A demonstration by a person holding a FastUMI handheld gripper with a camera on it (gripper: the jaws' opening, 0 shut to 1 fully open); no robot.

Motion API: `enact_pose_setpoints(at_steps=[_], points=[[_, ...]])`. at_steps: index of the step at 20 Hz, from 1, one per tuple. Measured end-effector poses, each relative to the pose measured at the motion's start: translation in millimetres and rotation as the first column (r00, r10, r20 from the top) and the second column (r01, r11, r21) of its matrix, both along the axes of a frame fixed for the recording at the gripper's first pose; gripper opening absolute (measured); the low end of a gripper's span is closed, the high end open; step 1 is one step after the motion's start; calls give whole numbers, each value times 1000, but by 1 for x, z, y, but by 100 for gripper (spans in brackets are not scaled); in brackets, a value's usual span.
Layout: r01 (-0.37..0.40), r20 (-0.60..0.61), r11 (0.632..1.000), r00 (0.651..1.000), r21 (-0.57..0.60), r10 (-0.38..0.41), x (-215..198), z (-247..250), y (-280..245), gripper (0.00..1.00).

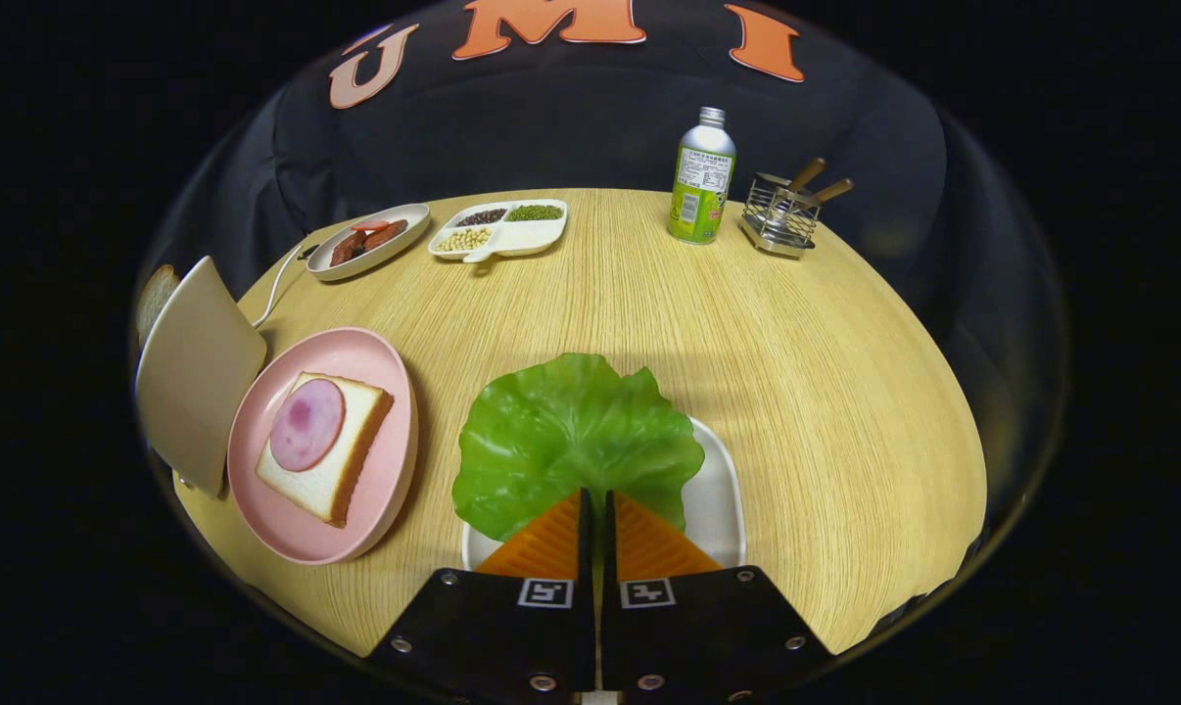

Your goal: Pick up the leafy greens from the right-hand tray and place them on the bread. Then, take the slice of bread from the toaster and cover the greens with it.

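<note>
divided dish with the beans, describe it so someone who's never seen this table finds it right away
Start at the round wooden table and look to its far side, well beyond the gripper, whose fingers are shut on the lettuce leaf. The divided dish sits there, between an oval plate of sausages and a green bottle. It alone is white with separate compartments of dark, green and pale beans.

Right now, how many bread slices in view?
2. One bread slice on the pink plate, ham on top, left of the tongs. One toaster slice poking out behind the toaster. The tongs are closed on the lettuce leaf.
</note>
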State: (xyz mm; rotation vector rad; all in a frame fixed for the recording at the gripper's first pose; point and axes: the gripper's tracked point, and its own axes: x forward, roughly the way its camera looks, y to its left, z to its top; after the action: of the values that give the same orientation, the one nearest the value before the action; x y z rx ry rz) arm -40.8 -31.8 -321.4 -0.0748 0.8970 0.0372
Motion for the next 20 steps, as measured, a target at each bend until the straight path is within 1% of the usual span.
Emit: enact_pose_setpoints(at_steps=[2,4,15,20], points=[[23,-11,1000,1000,9,-23,-2,0,-1,1],[32,-2,999,999,14,-32,-3,4,0,1],[53,103,998,993,22,-55,2,51,6,1],[53,133,998,989,42,-58,4,70,18,1]])
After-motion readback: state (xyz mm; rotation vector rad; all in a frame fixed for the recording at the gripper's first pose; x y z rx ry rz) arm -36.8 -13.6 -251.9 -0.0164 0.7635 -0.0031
